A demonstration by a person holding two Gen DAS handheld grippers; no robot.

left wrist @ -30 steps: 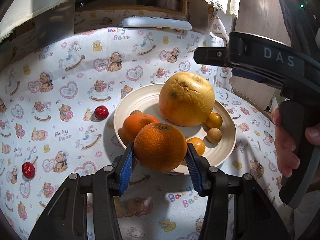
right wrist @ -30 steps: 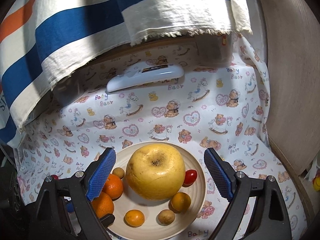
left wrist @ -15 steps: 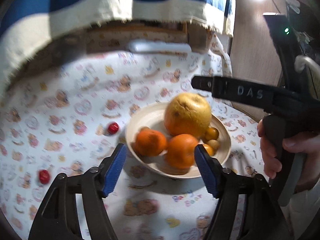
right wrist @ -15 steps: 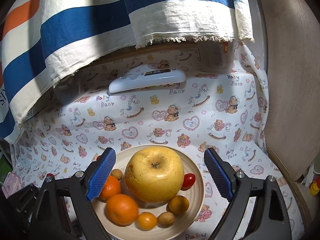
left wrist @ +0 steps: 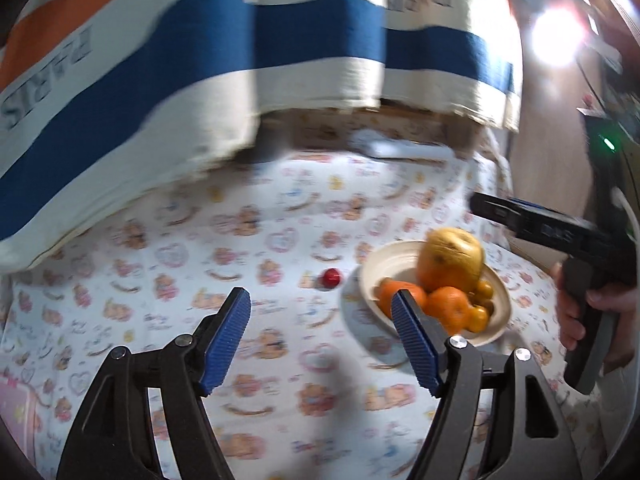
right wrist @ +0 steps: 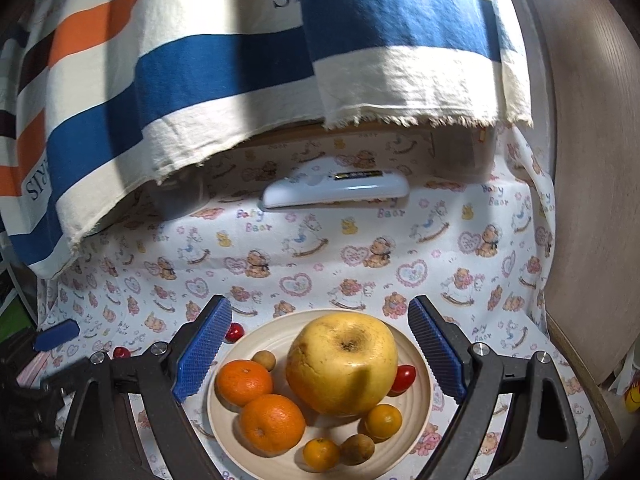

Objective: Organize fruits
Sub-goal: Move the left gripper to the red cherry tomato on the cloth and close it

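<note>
A cream plate (right wrist: 416,432) holds a big yellow grapefruit (right wrist: 342,364), two oranges (right wrist: 272,422), several small yellow-orange fruits and a red cherry tomato (right wrist: 404,376). My right gripper (right wrist: 320,348) is open and empty, hovering over the plate. My left gripper (left wrist: 320,332) is open and empty, raised above the cloth left of the plate (left wrist: 370,276). A small red fruit (left wrist: 331,277) lies on the cloth left of the plate. The right wrist view shows two red fruits (right wrist: 234,332) there.
A white remote-like device (right wrist: 336,192) lies at the back of the bear-print cloth (right wrist: 320,252). A striped towel (right wrist: 240,60) hangs over the back. A wooden panel (right wrist: 592,200) stands on the right. A pink object (left wrist: 16,404) sits at far left.
My left gripper let go of the orange onto the plate, opened, and pulled back up and to the left. My right gripper rose slightly and stayed open.
</note>
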